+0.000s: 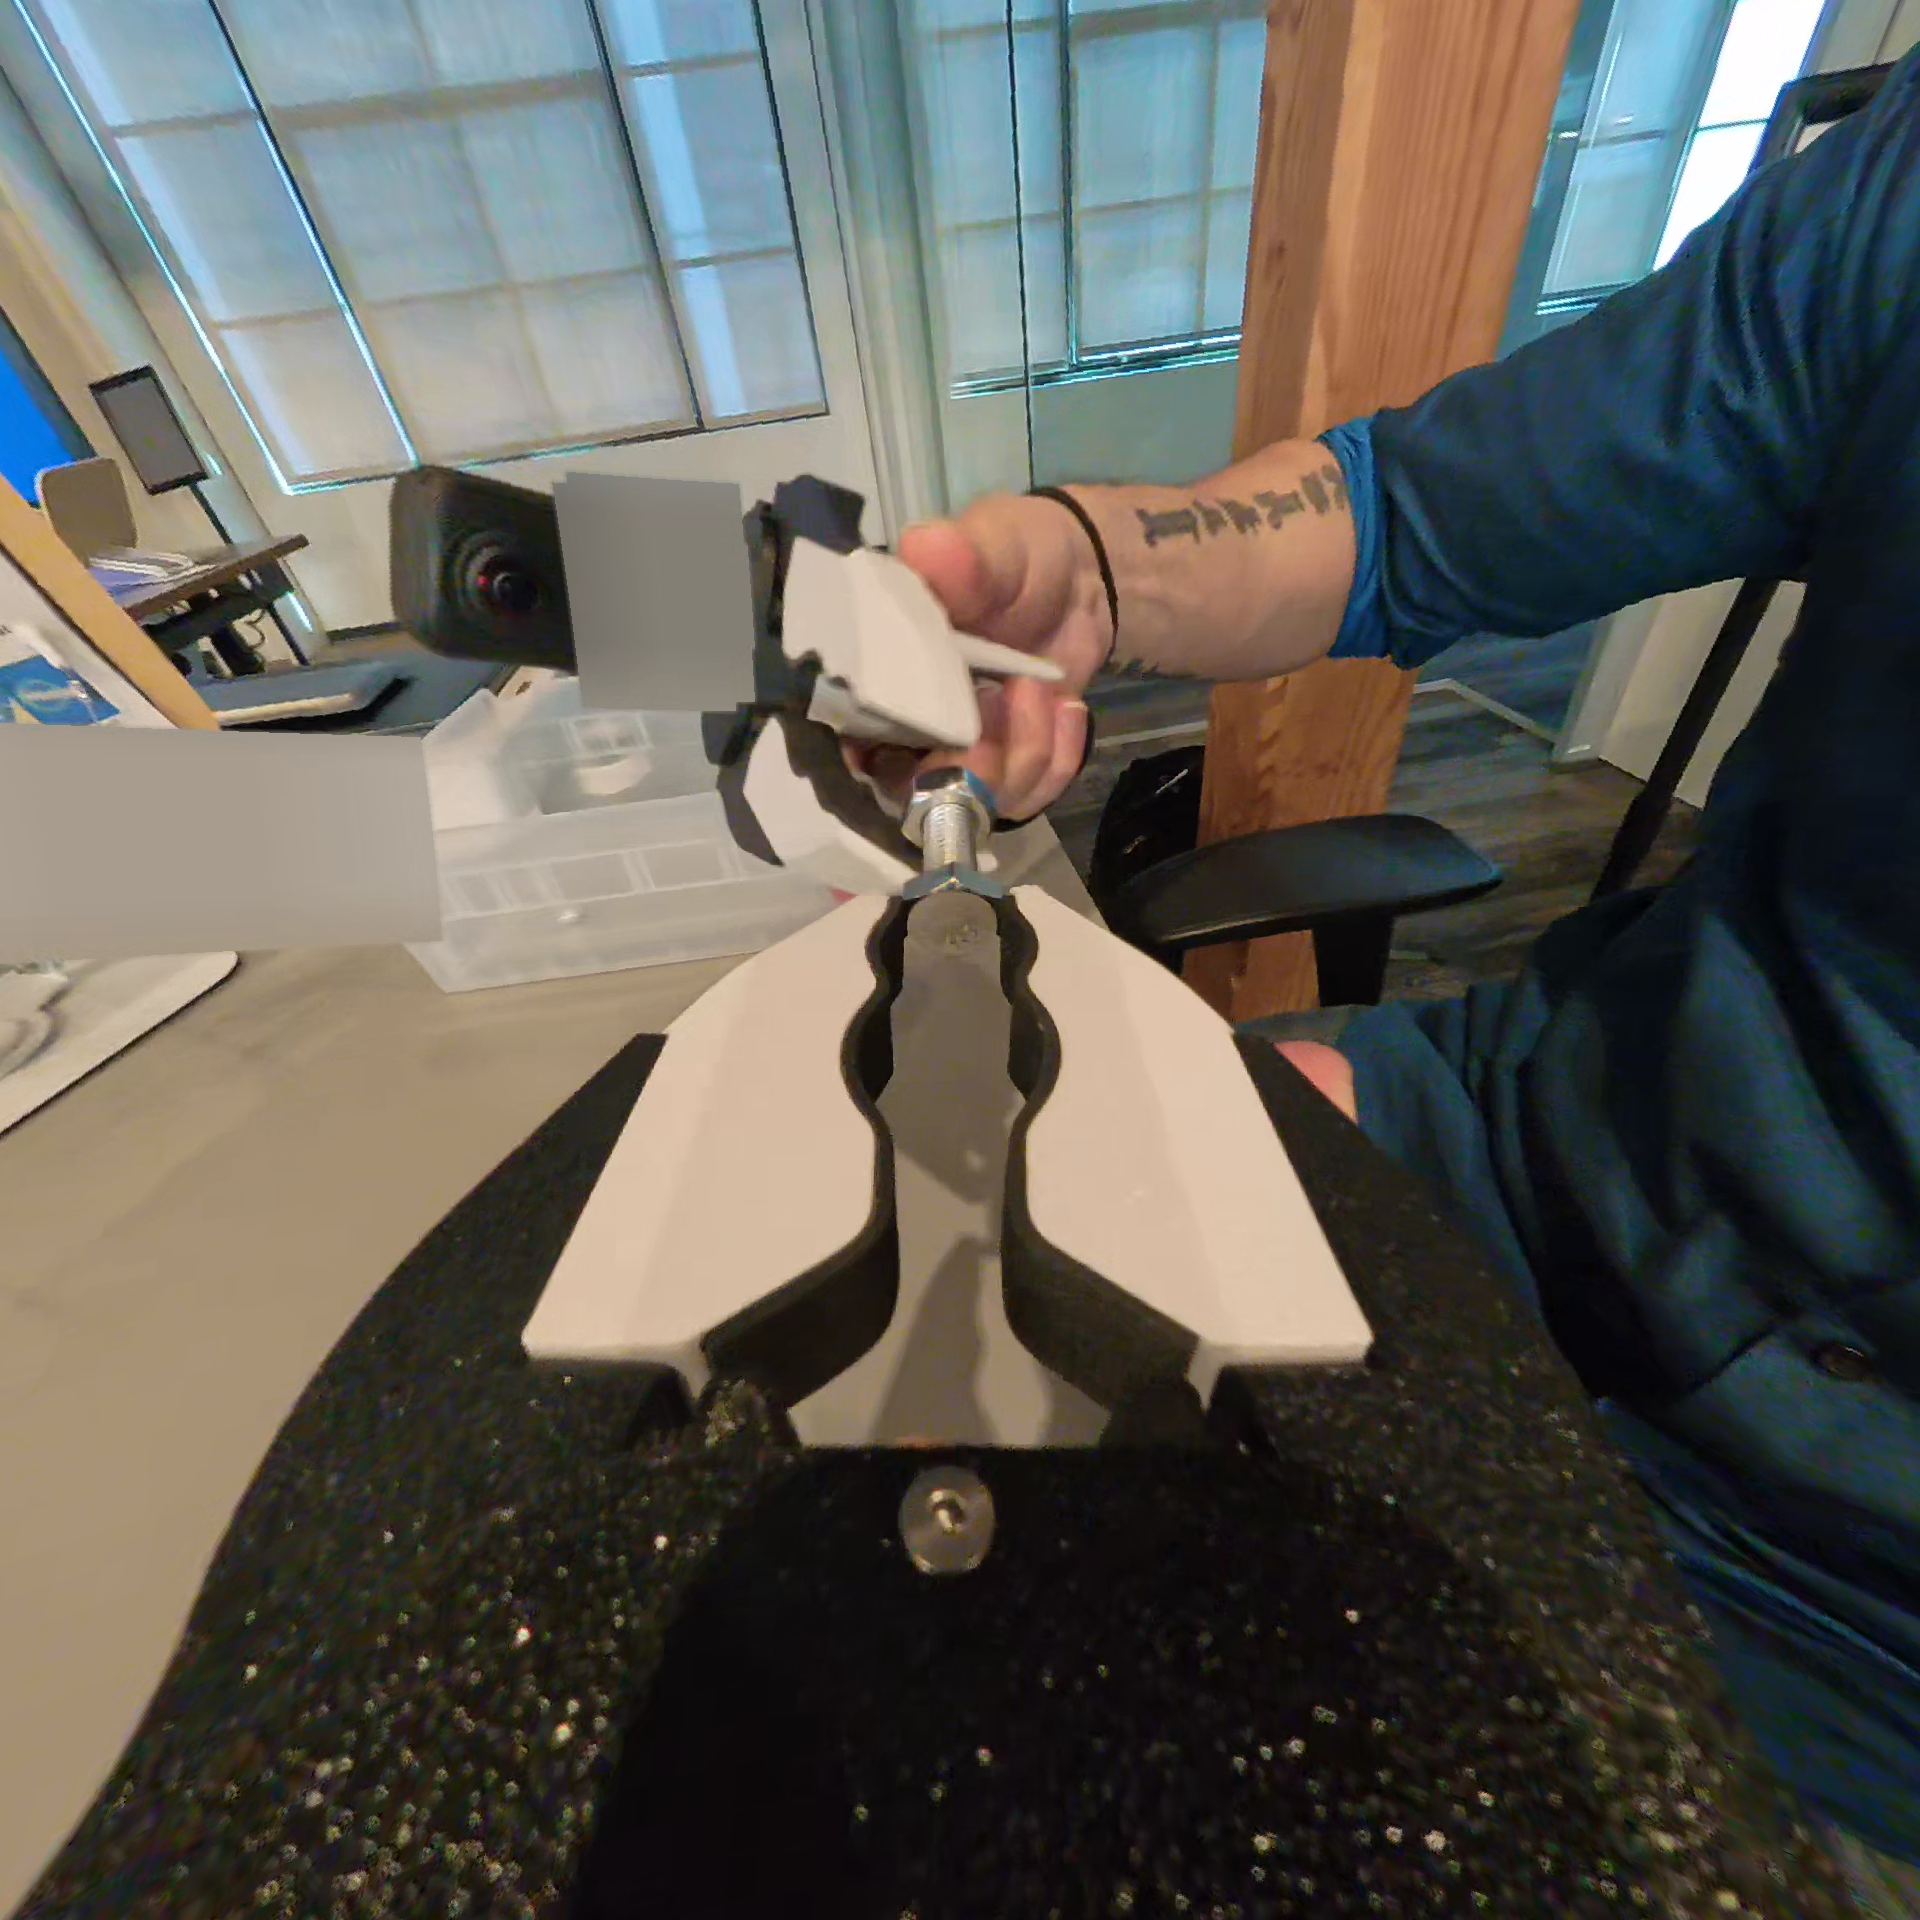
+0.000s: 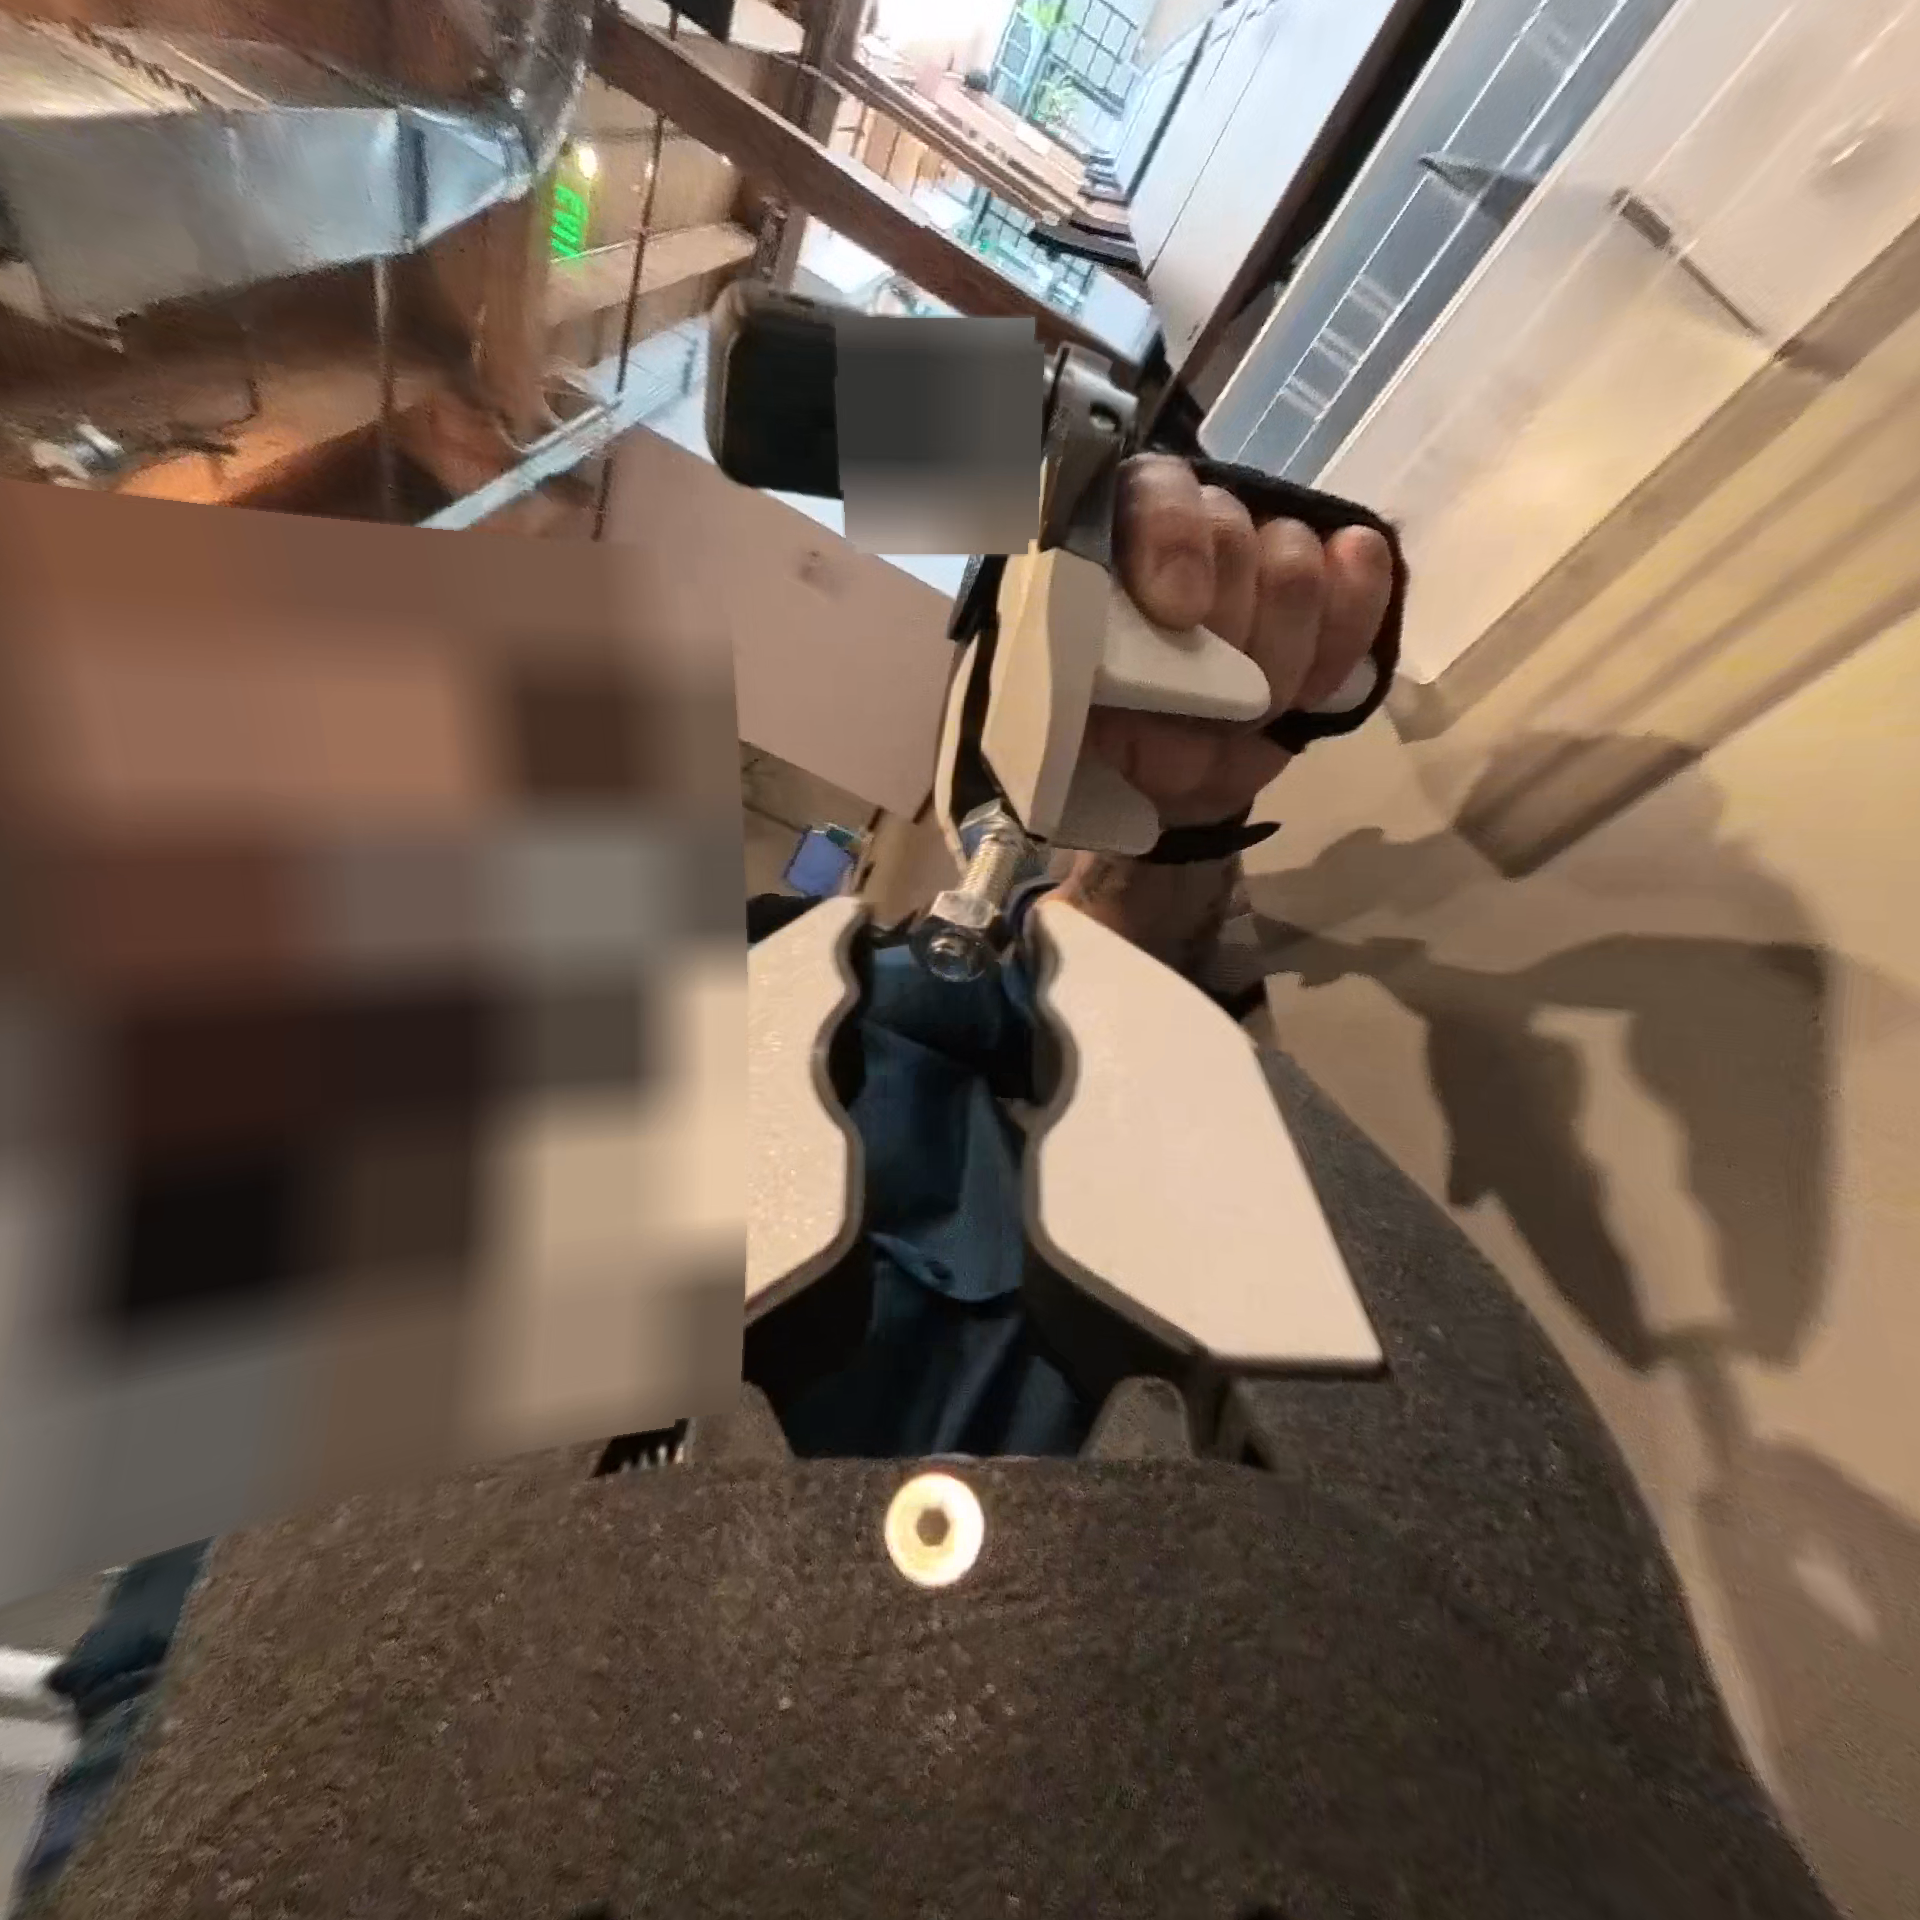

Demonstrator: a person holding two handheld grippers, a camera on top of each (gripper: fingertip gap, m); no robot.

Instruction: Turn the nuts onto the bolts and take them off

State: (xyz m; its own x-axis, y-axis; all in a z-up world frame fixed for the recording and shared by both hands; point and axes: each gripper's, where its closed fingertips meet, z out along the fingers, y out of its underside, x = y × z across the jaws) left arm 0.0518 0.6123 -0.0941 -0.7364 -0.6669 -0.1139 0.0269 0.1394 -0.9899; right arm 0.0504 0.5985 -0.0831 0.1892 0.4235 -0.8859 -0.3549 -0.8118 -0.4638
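**Q.** What lies nearest the lens in the left wrist view?

**A.** The left gripper (image 1: 951,902), its white fingers (image 1: 748,1164) running forward to meet at the tips. There they are clamped on the hexagonal head of the bolt (image 1: 948,844), held in the air above the table (image 1: 260,1143).

**Q.** Which way does the bolt lie?

**A.** Its long axis continues the line of the left gripper, pointing away from it and slightly upward. The hex nut (image 1: 935,805) sits at the far, threaded end. The right gripper (image 2: 951,925), carried in the right hand (image 1: 997,613), meets that end head-on, so the two tools face each other along one axis. The right gripper is the nearer to the nut, the left to the head.

**Q.** Is the right gripper gripping the nut?

**A.** This cannot be told. In the right wrist view its fingertips flank the nut closely, but a dark sliver shows on one side.

**Q.** What does each view add?

**A.** The right wrist view shows the shaft's end poking through the nut, so the nut is judged threaded on, and shows the left hand (image 2: 1247,613) behind. The left wrist view alone shows the head clamped, and a clear plastic bin (image 1: 582,862) on the table beyond. Any turning must be about this shared axis.
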